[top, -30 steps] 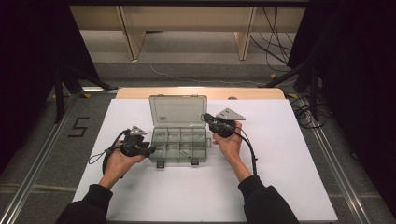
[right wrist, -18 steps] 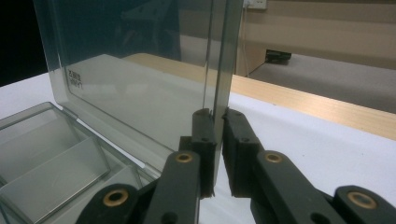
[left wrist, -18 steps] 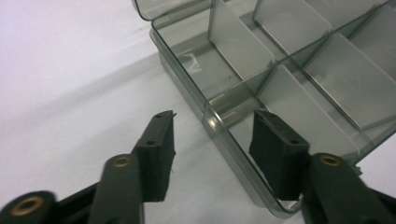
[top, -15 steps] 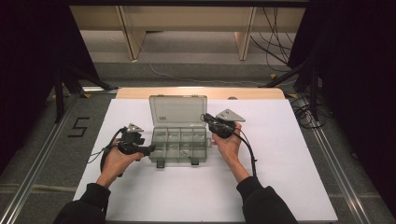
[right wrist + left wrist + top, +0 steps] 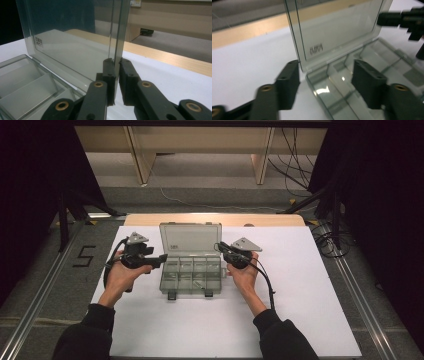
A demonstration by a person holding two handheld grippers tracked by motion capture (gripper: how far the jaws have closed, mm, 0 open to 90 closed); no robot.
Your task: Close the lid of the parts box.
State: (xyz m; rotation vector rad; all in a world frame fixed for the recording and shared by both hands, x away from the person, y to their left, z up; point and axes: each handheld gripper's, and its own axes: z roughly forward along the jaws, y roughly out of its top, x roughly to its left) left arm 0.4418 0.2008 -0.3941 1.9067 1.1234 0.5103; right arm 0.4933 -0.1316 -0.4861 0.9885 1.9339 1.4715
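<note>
Right gripper (image 5: 117, 82): its jaws are pinching the side edge of the compartment box lid (image 5: 75, 45), narrow, with the clear panel running up between them.
Same gripper from above: the right gripper (image 5: 223, 248) is sitting at the lid's (image 5: 191, 238) right edge, the right hand (image 5: 244, 275) resting beside the tray.
Left gripper (image 5: 324, 80): it is standing wide, holding nothing, one jaw outside the near corner of the box and one over the tray (image 5: 352, 85).
Left gripper from above: the left gripper (image 5: 161, 258) is pointing at the tray's left wall, the left hand (image 5: 122, 272) behind it.
Change: compared with a second ago, the left gripper is sitting a little farther out from the box; the lid is staying upright and the right grip is unchanged.
Meaning: I judge the lid is being held open while the left gripper is lining up, perhaps to steady the base.
Box position: the clear compartment box (image 5: 191, 270) is sitting mid-table on the white table cover (image 5: 300, 295), hinge away from the person.
Contents: the divided cells are looking mostly bare; one or two small pale pieces may be lying inside, too faint to name.
</note>
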